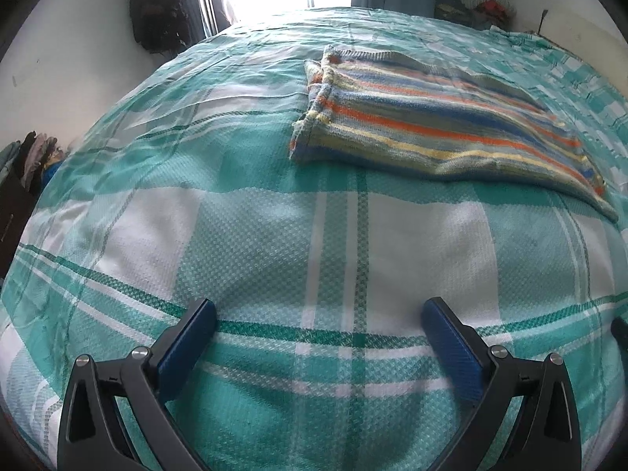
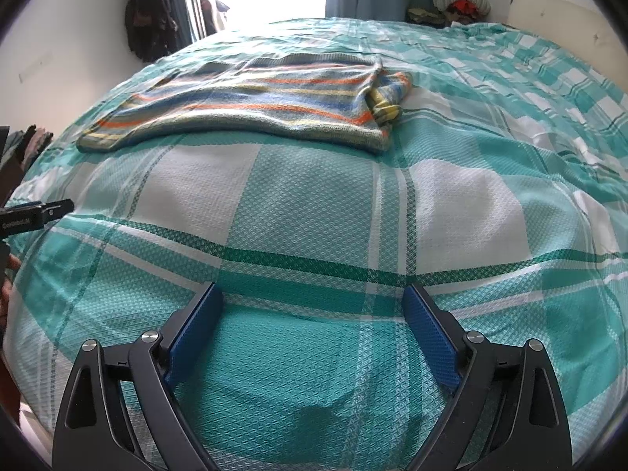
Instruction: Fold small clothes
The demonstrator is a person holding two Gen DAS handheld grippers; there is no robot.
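A small striped knit garment (image 1: pixel 443 125), in blue, orange, yellow and grey, lies flat on the teal and white checked bedspread (image 1: pixel 251 235). In the left wrist view it is ahead and to the right; in the right wrist view the garment (image 2: pixel 251 102) is ahead and to the left, with a bunched sleeve at its right end. My left gripper (image 1: pixel 318 308) is open and empty, low over the bedspread, well short of the garment. My right gripper (image 2: pixel 313 294) is open and empty, also short of it. The left gripper's tip (image 2: pixel 43 210) shows at the right wrist view's left edge.
Dark clothes hang on the wall (image 2: pixel 151 19) at the far left beside a bright doorway. A pile of clothes (image 2: pixel 459 2) sits beyond the bed's far right corner. More folded items (image 1: pixel 31 157) stand at the left of the bed.
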